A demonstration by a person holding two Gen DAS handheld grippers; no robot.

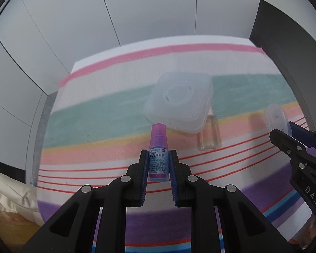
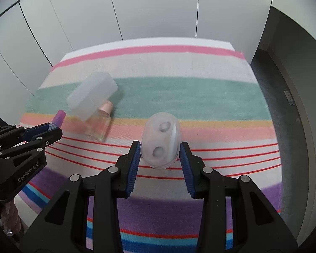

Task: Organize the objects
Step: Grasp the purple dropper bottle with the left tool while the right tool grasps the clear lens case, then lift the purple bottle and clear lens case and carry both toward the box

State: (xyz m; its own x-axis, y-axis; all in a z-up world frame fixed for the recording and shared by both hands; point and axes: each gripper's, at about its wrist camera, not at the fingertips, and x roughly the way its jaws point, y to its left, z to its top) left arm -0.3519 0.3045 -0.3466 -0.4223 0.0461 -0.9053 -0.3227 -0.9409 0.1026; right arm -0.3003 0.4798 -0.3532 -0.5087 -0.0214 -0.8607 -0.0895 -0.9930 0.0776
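My left gripper (image 1: 158, 154) is shut on a small purple eye-drop bottle (image 1: 158, 139) with a printed label, held upright over the striped cloth (image 1: 94, 109). Beyond it lies a translucent square box (image 1: 179, 103), resting partly on a clear bottle with a pink cap (image 1: 209, 137). My right gripper (image 2: 160, 144) is shut on an oval translucent case (image 2: 160, 135), its pads against the case's sides. In the right wrist view the left gripper (image 2: 53, 128) and purple bottle (image 2: 60, 115) are at the left, near the square box (image 2: 92, 94) and clear bottle (image 2: 99, 126). The right gripper (image 1: 282, 129) and case (image 1: 276, 115) are in the left wrist view at the right edge.
The striped cloth (image 2: 200, 92) covers a table set against white wall panels. A dark panel (image 1: 284, 42) stands at the right and grey floor (image 2: 288, 137) lies past the table's right edge. Cream fabric (image 1: 6, 189) lies at the lower left. A hand (image 2: 9, 215) holds the left gripper.
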